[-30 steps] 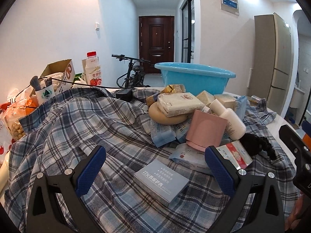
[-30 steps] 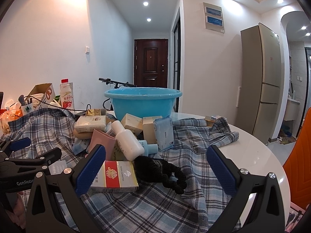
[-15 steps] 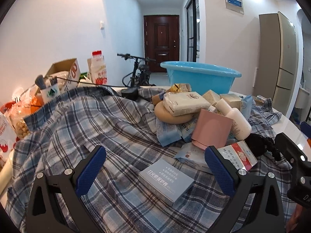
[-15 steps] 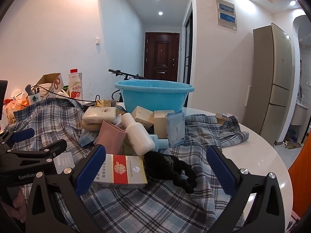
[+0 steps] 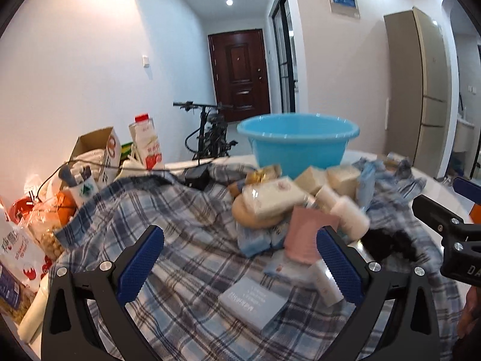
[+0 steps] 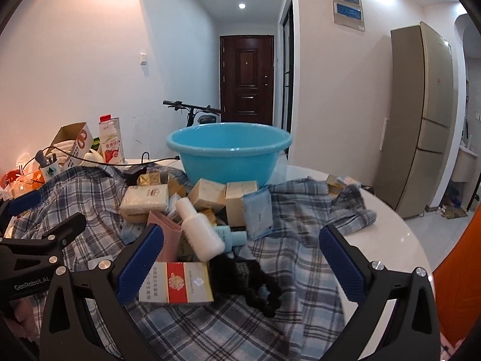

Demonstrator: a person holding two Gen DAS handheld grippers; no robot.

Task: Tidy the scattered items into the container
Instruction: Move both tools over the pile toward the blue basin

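The left hand-held gripper point(image 5: 240, 266) is wide open and holds nothing; over the last second its view has lifted and drawn back a little, so the grey box point(image 5: 252, 303) that lay between its fingers now sits lower and closer to the right one. This frame is smeared by the motion, so how far it has travelled is hard to judge. The right hand-held gripper point(image 6: 240, 266) is also spread wide and empty, and it has moved forward — the pile and the blue basin point(image 6: 229, 154) fill more of its view than they did a second ago. Between its fingers lie the red-and-white carton point(image 6: 176, 282), just by the left finger, and the black hair tie point(image 6: 246, 279) touching the carton's right end.

Nothing has been picked up. The white bottle point(image 6: 200, 229), the pink pouch point(image 6: 166, 234), the cream packet point(image 6: 145, 200) and the small boxes point(image 6: 224, 194) are heaped on the plaid cloth point(image 6: 300, 255) that covers the counter point(image 6: 399, 240), in front of the basin. From what shows of its inside, the basin looks empty.

So I judge the tidying barely begun: both tools are closing in on a first grasp, the right one best placed for the carton or the hair tie. The basin stands just behind the heap, so each carry would be short.
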